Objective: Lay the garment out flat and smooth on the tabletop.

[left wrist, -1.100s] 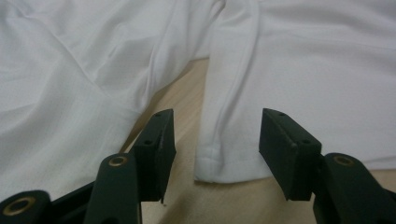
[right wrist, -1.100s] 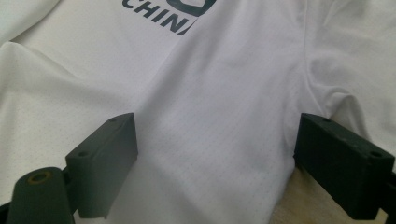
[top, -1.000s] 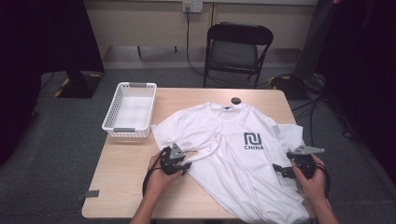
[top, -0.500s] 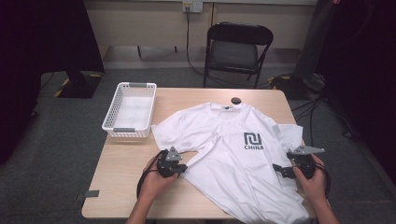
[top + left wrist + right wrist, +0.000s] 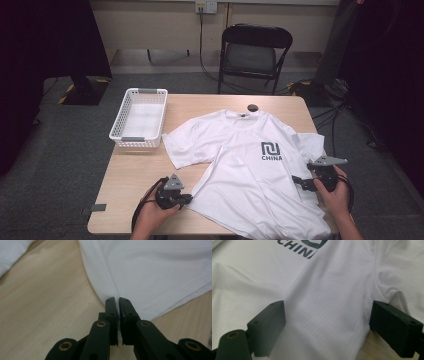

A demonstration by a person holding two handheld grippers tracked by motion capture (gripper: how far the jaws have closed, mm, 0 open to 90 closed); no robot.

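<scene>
A white T-shirt point(image 5: 250, 170) with a dark "CHINA" print point(image 5: 271, 151) lies face up across the wooden table point(image 5: 130, 175). At the near left, my left gripper point(image 5: 188, 200) is shut on the shirt's side edge point(image 5: 110, 290); the cloth runs pinched between its black jaws, whose tips point(image 5: 116, 300) meet. My right gripper point(image 5: 298, 181) rests at the shirt's right side below the sleeve. It stands open, its wide-set pads point(image 5: 269, 322) lying over the fabric point(image 5: 324, 302) without pressing it.
A white mesh basket point(image 5: 139, 120) sits at the table's far left. A small black round object point(image 5: 253, 107) lies just past the shirt's collar. A black folding chair point(image 5: 252, 52) stands behind the table. Bare wood shows left of the shirt.
My left gripper has closed on the shirt's side edge and moved toward the near table edge, drawing that edge with it. The right gripper has stayed put.
</scene>
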